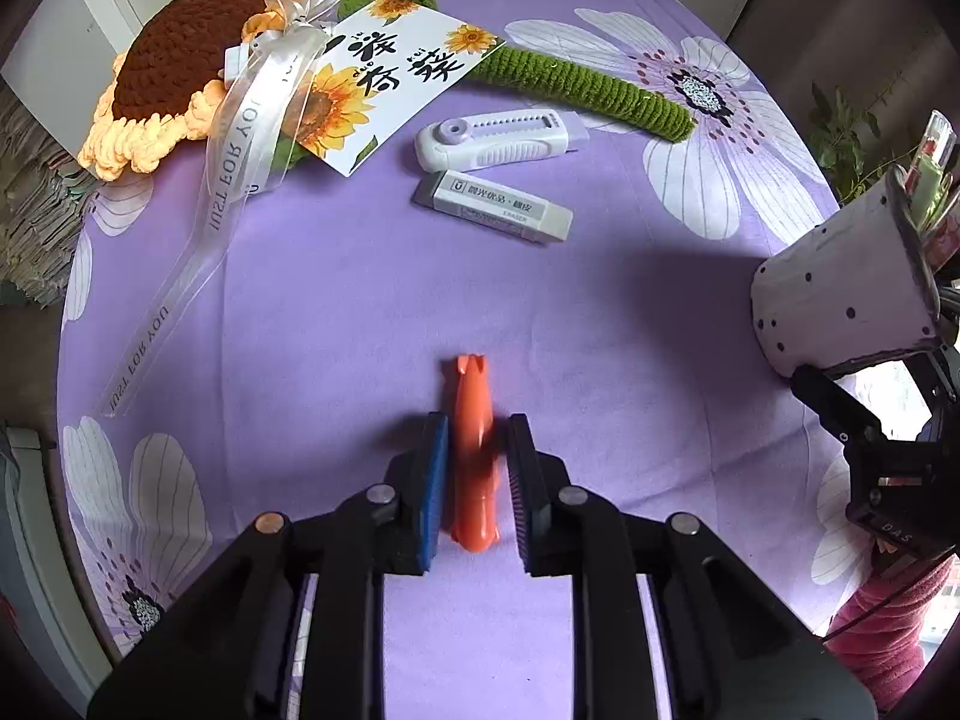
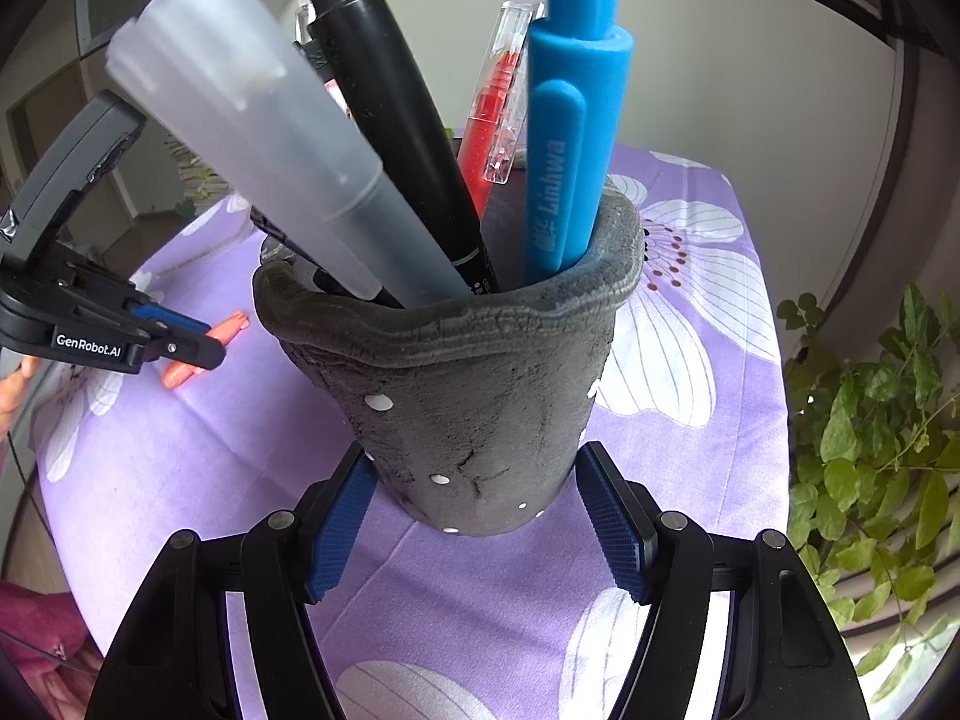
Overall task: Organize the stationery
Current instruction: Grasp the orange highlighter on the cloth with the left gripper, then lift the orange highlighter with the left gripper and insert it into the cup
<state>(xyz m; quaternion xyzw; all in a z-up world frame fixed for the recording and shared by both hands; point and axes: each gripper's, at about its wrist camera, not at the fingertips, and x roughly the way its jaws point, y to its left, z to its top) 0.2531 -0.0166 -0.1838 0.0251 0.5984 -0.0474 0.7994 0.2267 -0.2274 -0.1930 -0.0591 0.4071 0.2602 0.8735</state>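
Note:
An orange pen-like item (image 1: 472, 456) lies on the purple cloth between the fingers of my left gripper (image 1: 478, 429). The left pad touches it and a small gap shows at the right pad, so the jaws are open around it. It also shows in the right wrist view (image 2: 207, 348). My right gripper (image 2: 474, 480) is shut on the base of a grey dotted pen cup (image 2: 474, 372), which is tilted and holds several pens. The cup also shows in the left wrist view (image 1: 840, 288). A white eraser (image 1: 492, 205) and a white-lilac correction tape (image 1: 501, 138) lie further back.
A crocheted sunflower (image 1: 180, 66) with a green stem (image 1: 576, 87), ribbon and a sunflower card (image 1: 390, 78) lies at the back left. A leafy plant (image 2: 882, 420) stands beyond the table's right edge. The flowered cloth (image 1: 336, 312) covers the table.

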